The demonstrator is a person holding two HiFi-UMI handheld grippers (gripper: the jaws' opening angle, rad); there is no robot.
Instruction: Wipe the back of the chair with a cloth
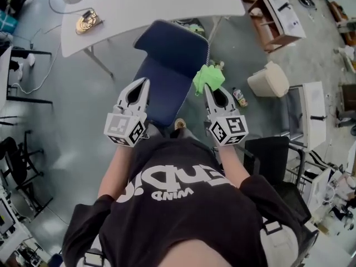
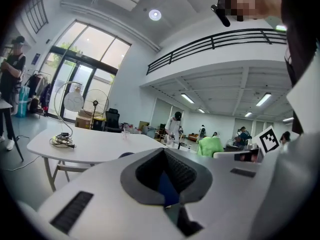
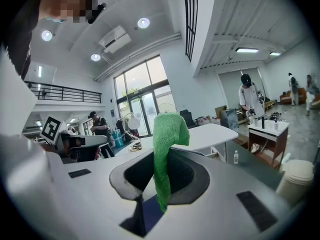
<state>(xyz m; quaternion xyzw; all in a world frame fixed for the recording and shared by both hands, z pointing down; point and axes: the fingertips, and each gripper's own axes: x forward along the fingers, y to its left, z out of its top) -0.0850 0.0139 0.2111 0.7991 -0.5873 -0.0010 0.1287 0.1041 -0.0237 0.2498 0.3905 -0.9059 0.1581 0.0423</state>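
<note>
A dark blue padded chair (image 1: 169,65) stands in front of me, its far end by the white table (image 1: 139,7). My right gripper (image 1: 207,88) is shut on a bright green cloth (image 1: 208,78), which sticks up past the jaw tips at the chair's right edge. In the right gripper view the cloth (image 3: 167,139) hangs pinched between the jaws. My left gripper (image 1: 146,82) hovers over the chair's left side with its tips together and nothing in them. Through its jaws only a patch of the blue chair (image 2: 167,186) shows.
On the table lie a coiled cable (image 1: 87,21) and a lamp base. To the right on the floor are a beige bin (image 1: 268,79), a small bottle (image 1: 240,97) and a wooden side table (image 1: 281,18). A black chair (image 1: 275,160) stands at my right.
</note>
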